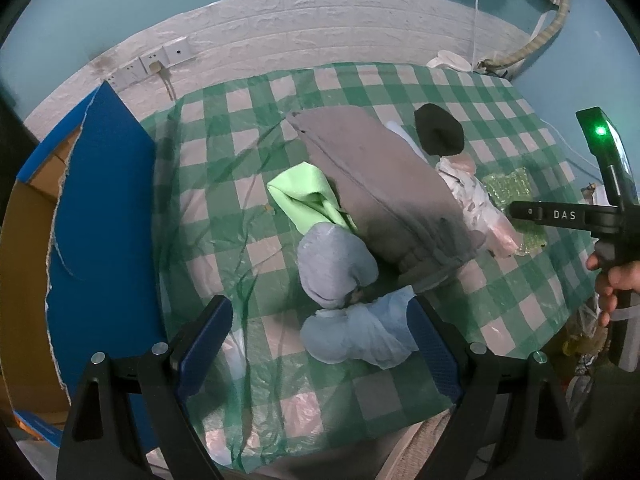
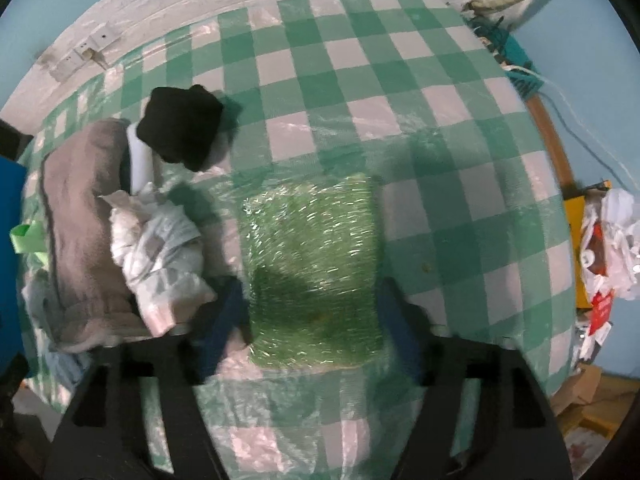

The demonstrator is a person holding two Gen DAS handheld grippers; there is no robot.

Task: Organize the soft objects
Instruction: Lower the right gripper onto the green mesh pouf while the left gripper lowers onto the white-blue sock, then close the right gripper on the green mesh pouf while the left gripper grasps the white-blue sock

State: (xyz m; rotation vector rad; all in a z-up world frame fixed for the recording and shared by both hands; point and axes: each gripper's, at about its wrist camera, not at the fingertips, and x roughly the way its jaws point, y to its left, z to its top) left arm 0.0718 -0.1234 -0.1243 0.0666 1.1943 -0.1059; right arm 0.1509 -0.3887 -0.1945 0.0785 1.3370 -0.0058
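Observation:
Soft things lie in a heap on the green-checked table [image 1: 256, 184]: a folded grey cloth [image 1: 372, 184], a light green cloth [image 1: 304, 196], a grey bundle [image 1: 332, 264], a pale blue bag [image 1: 356, 336], a black cloth [image 1: 438, 128], and a white patterned bag [image 1: 476, 200]. My left gripper [image 1: 320, 352] is open above the table's near edge, with the pale blue bag between its fingers. My right gripper [image 2: 312, 332] is open, its fingers on either side of a green bubble-wrap sheet [image 2: 312, 264]. The grey cloth [image 2: 80, 236], black cloth [image 2: 180, 128] and white bag [image 2: 160, 248] lie to its left.
An open blue cardboard box [image 1: 100, 216] stands at the table's left edge. A white brick-pattern wall with sockets [image 1: 160, 60] runs behind. A chair and plastic bags [image 2: 612, 236] crowd the floor to the right of the table.

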